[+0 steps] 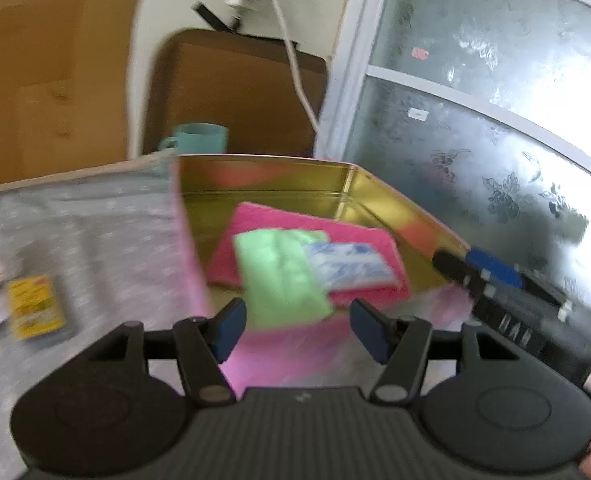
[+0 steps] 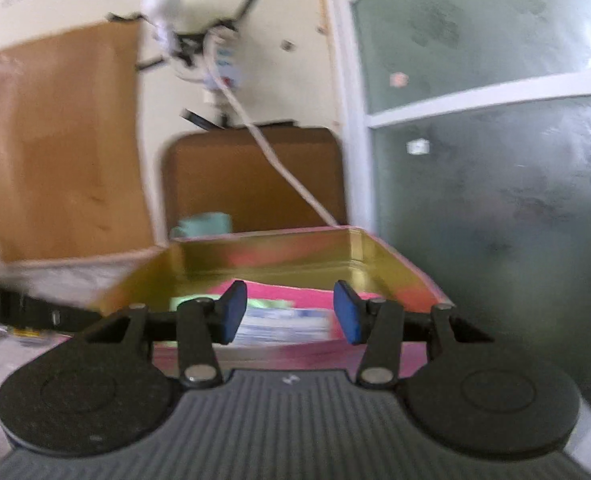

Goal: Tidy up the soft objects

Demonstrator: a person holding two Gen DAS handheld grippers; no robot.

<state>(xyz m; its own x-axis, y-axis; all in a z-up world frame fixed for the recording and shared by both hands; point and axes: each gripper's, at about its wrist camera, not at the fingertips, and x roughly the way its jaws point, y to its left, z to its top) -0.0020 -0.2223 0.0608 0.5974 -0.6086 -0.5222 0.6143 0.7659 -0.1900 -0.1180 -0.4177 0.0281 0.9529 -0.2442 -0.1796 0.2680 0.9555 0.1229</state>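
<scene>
Two hand-held grippers hovered at the near edge of an open gold tin point(image 1: 375, 196) on a grey-clothed desk point(image 1: 95, 232), both views blurred. The left hand-held gripper point(image 1: 297, 330) had its blue pads spread wide with nothing between them; the right hand-held gripper point(image 2: 291, 316) was likewise wide open and empty.

Inside the tin, a pink cloth point(image 1: 347, 232) lay flat on the floor of the box, with a folded green cloth point(image 1: 279, 276) and a blue-and-white patterned piece point(image 1: 347, 266) resting on top of it. From the left hand-held gripper, the green cloth lay dead ahead at 12 o'clock, just beyond the pads, its long axis running from about 11 o'clock down toward 5 o'clock. The patterned piece lay at roughly 1 o'clock, touching the green cloth's right edge.

In the right wrist view, the patterned piece point(image 2: 283, 322) sat straight ahead at 12 o'clock between the pads, its long axis lying across the line of approach, from 9 to 3 o'clock. The green cloth point(image 2: 267, 303) showed only as a sliver at 11 o'clock.

By that geometry, the left hand-held gripper looked better placed for the green cloth and the right for the patterned piece. A yellow packet point(image 1: 35, 306) lay on the desk at 9 o'clock, well apart from the tin, and a teal mug point(image 1: 199, 138) stood behind it.
</scene>
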